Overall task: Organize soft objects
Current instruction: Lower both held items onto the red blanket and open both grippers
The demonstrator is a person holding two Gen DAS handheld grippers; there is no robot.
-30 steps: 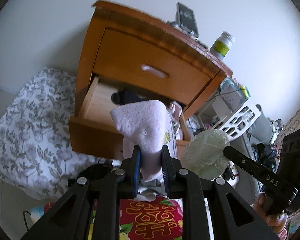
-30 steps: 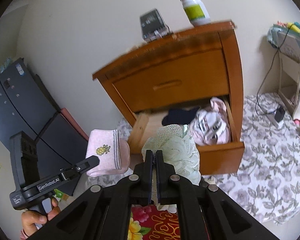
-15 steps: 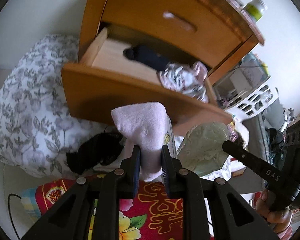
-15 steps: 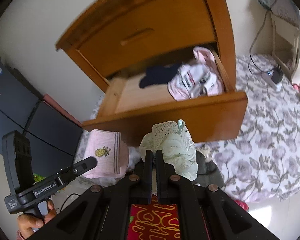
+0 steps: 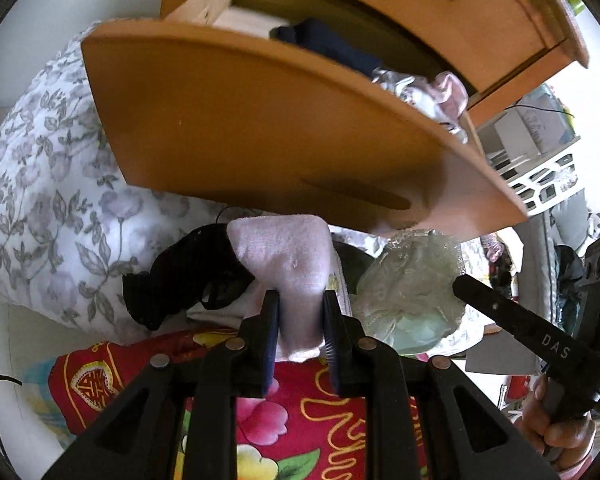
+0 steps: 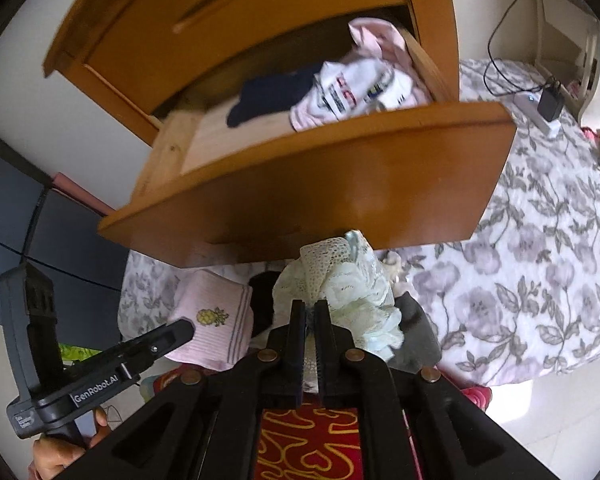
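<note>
the left gripper [image 5: 300, 320] is clamped on a pink folded sock [image 5: 288, 264]. the right gripper [image 6: 308, 320] pinches a pale green lace garment [image 6: 340, 280], its jaws just starting to part. both hang below the open wooden drawer [image 6: 300, 184], which holds a dark sock [image 6: 268, 100] and white-pink clothing [image 6: 360, 84], above a floral quilt [image 6: 540, 280] and black lace garment [image 5: 188, 276].

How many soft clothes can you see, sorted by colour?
Pink: 2, the pink sock in the left gripper and a pink garment in the open drawer.
Pale green: 1, the lace garment in the right gripper.
Black: 1, the black lace garment on the floral quilt.
Navy: 1, the navy sock.
White printed: 1, the white socks.
Total: 6
</note>
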